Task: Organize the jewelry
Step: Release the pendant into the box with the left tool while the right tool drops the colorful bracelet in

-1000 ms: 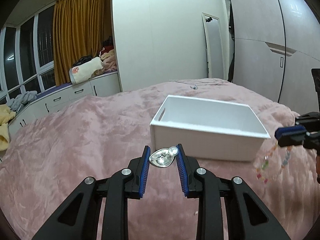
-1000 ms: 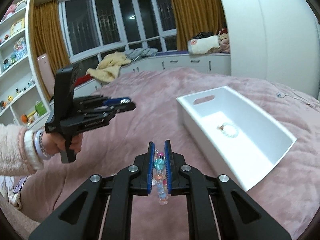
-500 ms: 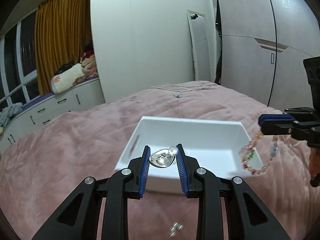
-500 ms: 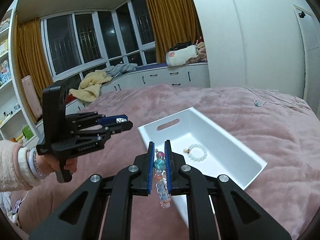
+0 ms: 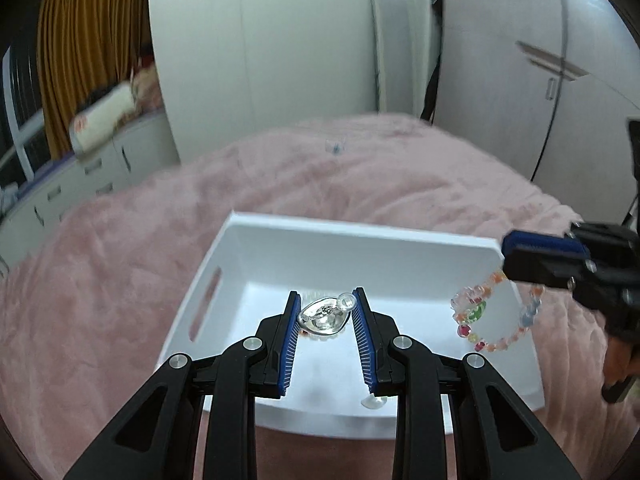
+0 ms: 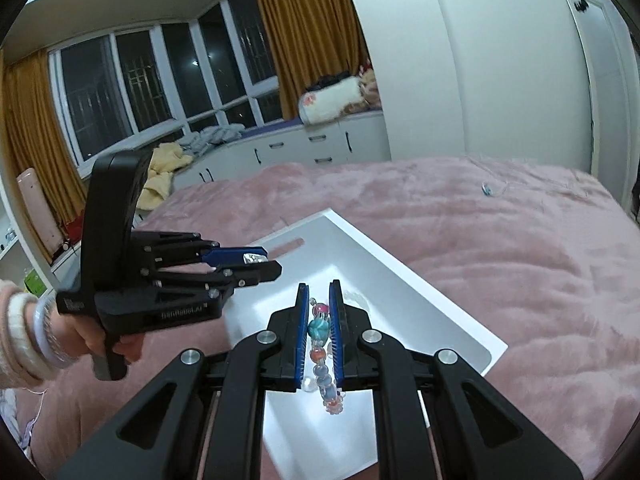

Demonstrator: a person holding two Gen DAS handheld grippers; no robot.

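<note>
Left wrist view showed your left gripper (image 5: 325,312) pinching a silver heart-shaped pendant (image 5: 323,317) between its blue pads, held directly above the open white tray (image 5: 240,236) that sat on the pink bedspread (image 5: 100,280). You probably kept it high and centred so the piece would fall inside the walls rather than onto the plush cover. Your right gripper (image 6: 319,312) had its fingers pressed on a multicoloured beaded bracelet (image 6: 320,330), whose loop dangled over the tray's right rim, likely waiting its turn. A pale bracelet already in the tray was mostly hidden behind both loads, and a small clear piece (image 5: 374,401) lay near the front wall.

Compared with a second ago, you had carried both tools forward: the tray then stood ahead of the left gripper with only its outer wall showing, while now its floor filled the space under the pendant. The bracelet had moved from beside the tray to over its edge. Neither grip had changed; both loads were held as before
</note>
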